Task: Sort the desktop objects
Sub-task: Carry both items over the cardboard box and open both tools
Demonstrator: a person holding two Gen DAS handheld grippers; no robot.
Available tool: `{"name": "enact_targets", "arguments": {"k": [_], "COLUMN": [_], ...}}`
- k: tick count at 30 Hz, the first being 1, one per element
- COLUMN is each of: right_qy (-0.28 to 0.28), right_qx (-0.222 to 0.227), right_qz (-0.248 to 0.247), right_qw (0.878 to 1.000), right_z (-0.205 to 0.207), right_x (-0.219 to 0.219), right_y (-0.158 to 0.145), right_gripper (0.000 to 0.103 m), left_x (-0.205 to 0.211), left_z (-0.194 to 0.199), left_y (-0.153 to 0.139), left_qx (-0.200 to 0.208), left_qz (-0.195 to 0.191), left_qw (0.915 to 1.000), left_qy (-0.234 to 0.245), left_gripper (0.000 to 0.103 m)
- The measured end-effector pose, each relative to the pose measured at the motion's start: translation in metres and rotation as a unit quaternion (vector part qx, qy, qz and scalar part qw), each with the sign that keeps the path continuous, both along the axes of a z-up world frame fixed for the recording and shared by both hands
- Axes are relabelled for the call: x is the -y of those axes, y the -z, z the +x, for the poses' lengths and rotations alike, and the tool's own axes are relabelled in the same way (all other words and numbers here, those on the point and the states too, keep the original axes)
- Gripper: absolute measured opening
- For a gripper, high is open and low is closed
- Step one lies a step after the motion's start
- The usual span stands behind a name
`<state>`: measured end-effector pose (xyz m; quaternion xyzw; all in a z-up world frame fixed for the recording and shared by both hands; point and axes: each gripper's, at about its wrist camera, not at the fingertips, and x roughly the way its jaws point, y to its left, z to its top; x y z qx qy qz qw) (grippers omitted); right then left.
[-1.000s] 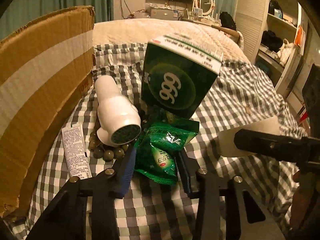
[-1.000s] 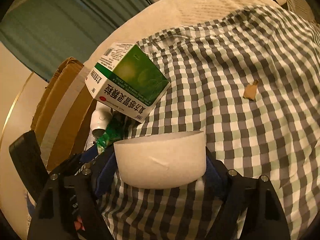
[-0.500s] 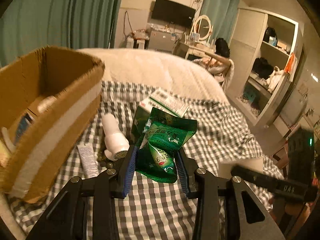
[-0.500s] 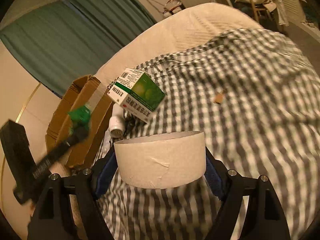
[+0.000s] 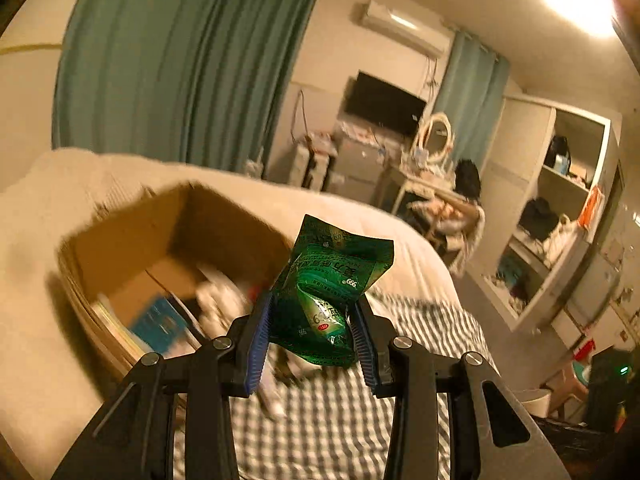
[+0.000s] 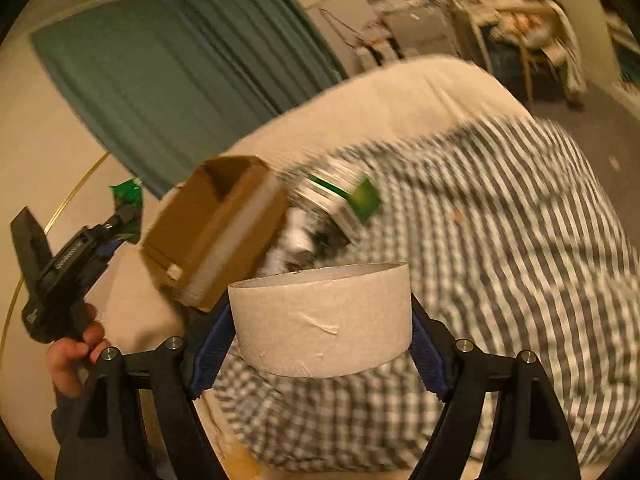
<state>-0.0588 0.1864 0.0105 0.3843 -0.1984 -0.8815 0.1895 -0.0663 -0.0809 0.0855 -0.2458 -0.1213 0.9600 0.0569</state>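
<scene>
My left gripper (image 5: 314,338) is shut on a green sachet pack (image 5: 328,288) and holds it in the air, near the open cardboard box (image 5: 168,248), which has several items inside. From the right wrist view the left gripper (image 6: 120,216) hangs left of the box (image 6: 216,236), with the green sachet pack (image 6: 127,194) at its tip. My right gripper (image 6: 320,344) is shut on a white tape roll (image 6: 324,320), raised above the checked cloth (image 6: 500,260). A green and white medicine box (image 6: 344,200) lies on the cloth beside the cardboard box.
A white bottle and small things (image 6: 296,236) lie blurred between the cardboard box and the medicine box. A hand (image 6: 74,356) grips the left tool. Teal curtains (image 5: 172,68), a TV, a dresser and open shelves (image 5: 560,232) stand beyond the bed.
The left gripper has lifted the green sachet pack off the cloth and carried it left, up beside the cardboard box. The right gripper has risen with the tape roll in it.
</scene>
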Motion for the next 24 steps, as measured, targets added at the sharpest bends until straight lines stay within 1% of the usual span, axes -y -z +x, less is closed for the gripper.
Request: {"name": "enact_targets", "arguments": {"k": [1,3,5,7,8,9,10,11,12,13,15,17,18,19,20,21,22,23,24], "right_qy": [-0.010,-0.030,-0.056,-0.085,-0.095,-0.109,-0.129,-0.129,-0.134,-0.142,-0.144,-0.144,-0.137,-0.133,-0.125,-0.099,-0.099,-0.094,-0.084], "right_qx": [-0.010,-0.030,-0.044,-0.049,-0.050,-0.050,-0.052,-0.052,-0.053,-0.054,-0.050,-0.041,-0.037,-0.035,-0.036,-0.052,-0.052,-0.059,-0.069], "right_qz": [0.006,0.017,0.020,0.018,0.016,0.015,0.018,0.018,0.021,0.028,0.030,0.016,0.007,0.006,0.011,0.027,0.027,0.025,0.019], "right_qw": [1.000,0.999,0.997,0.995,0.994,0.993,0.990,0.990,0.989,0.988,0.988,0.989,0.990,0.991,0.991,0.993,0.993,0.994,0.994], "right_z": [-0.002,-0.008,-0.021,-0.039,-0.048,-0.062,-0.083,-0.083,-0.088,-0.102,-0.118,-0.137,-0.148,-0.153,-0.157,-0.159,-0.159,-0.157,-0.146], "right_x": [0.009,0.032,0.062,0.096,0.109,0.132,0.166,0.166,0.176,0.197,0.219,0.237,0.245,0.248,0.250,0.250,0.250,0.246,0.233], "right_y": [-0.011,-0.034,-0.054,-0.066,-0.069,-0.071,-0.069,-0.069,-0.068,-0.064,-0.057,-0.048,-0.042,-0.041,-0.040,-0.044,-0.044,-0.046,-0.051], "right_gripper": [0.079,0.079,0.079,0.079,0.079,0.079,0.079,0.079,0.079,0.079,0.079,0.081,0.090,0.096,0.100,0.100,0.100,0.101,0.102], "left_x": [0.009,0.027,0.050,0.072,0.083,0.093,0.098,0.108,0.113,0.120,0.127,0.130,0.132,0.134,0.133,0.133,0.132,0.129,0.127], "left_z": [-0.001,-0.005,-0.004,-0.007,-0.012,-0.017,-0.019,-0.021,-0.025,-0.028,-0.039,-0.043,-0.046,-0.048,-0.048,-0.048,-0.045,-0.041,-0.038], "left_y": [-0.007,-0.012,-0.009,0.003,0.012,0.019,0.023,0.030,0.034,0.038,0.049,0.057,0.060,0.063,0.063,0.063,0.062,0.060,0.058], "left_qx": [-0.008,-0.013,-0.018,-0.013,-0.003,0.006,0.011,0.011,0.008,0.009,0.023,0.031,0.036,0.039,0.040,0.038,0.035,0.028,0.025], "left_qz": [-0.005,-0.008,0.001,0.016,0.023,0.025,0.025,0.029,0.035,0.039,0.028,0.014,0.013,0.018,0.025,0.031,0.032,0.030,0.029], "left_qw": [0.9999,0.9998,0.9992,0.9984,0.9981,0.9979,0.9977,0.9970,0.9968,0.9969,0.9971,0.9968,0.9965,0.9962,0.9961,0.9959,0.9956,0.9951,0.9952], "left_qy": [-0.004,-0.014,-0.036,-0.053,-0.057,-0.059,-0.062,-0.071,-0.071,-0.068,-0.067,-0.072,-0.075,-0.075,-0.075,-0.076,-0.081,-0.090,-0.091], "left_gripper": [0.039,0.040,0.040,0.040,0.040,0.040,0.040,0.040,0.040,0.040,0.040,0.041,0.047,0.053,0.070,0.088,0.094,0.098,0.098]}}
